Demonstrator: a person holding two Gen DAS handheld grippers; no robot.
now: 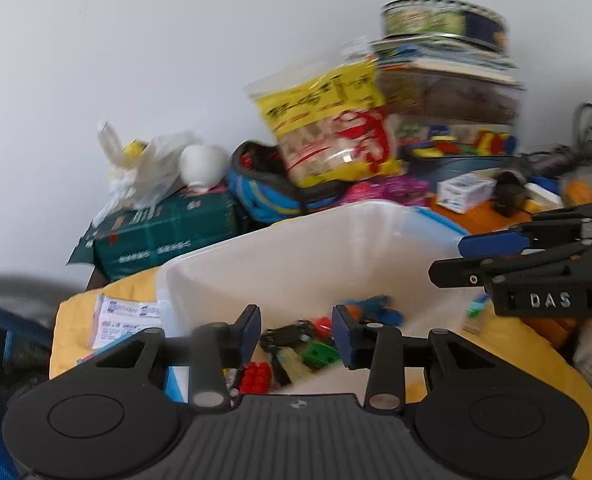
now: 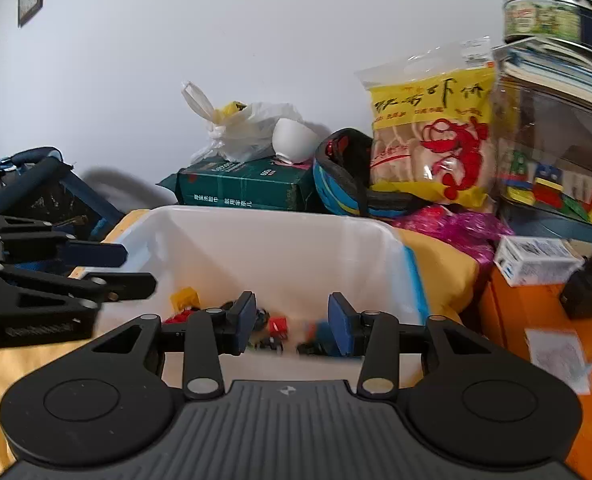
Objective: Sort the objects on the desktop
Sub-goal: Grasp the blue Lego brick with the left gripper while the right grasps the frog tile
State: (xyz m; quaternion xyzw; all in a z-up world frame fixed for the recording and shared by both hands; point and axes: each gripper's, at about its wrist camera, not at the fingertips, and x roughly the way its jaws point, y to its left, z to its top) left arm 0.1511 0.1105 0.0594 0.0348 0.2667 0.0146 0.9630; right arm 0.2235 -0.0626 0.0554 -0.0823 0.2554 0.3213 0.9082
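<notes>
Yellow cloth covers the desk under a plain white wall, and clutter is banked up along the far side.

Nearest, both grippers hang over the near rim of one white bin. The left gripper has its blue pads part-way apart with nothing between them; the right gripper stands the same, moderately open and empty. They are side by side, each showing at the edge of the other's view.

Inside the bin, at about six o'clock from its middle, lie the small toy bricks: red, green, blue, yellow and some black pieces. Blur keeps me from a firm count; I'd say roughly eight or so.

My reading is that a drop into the bin is just done, with both hands free. The next move calls for picking a loose item outside the bin and bringing one gripper to it.

Further off, from ten o'clock round to two: one green box, one white plastic bag and one white bowl on top of it, one blue helmet, one yellow snack bag, one clear tub of bricks under a stack of books, and one round tin highest. One small white carton sits at three o'clock.
</notes>
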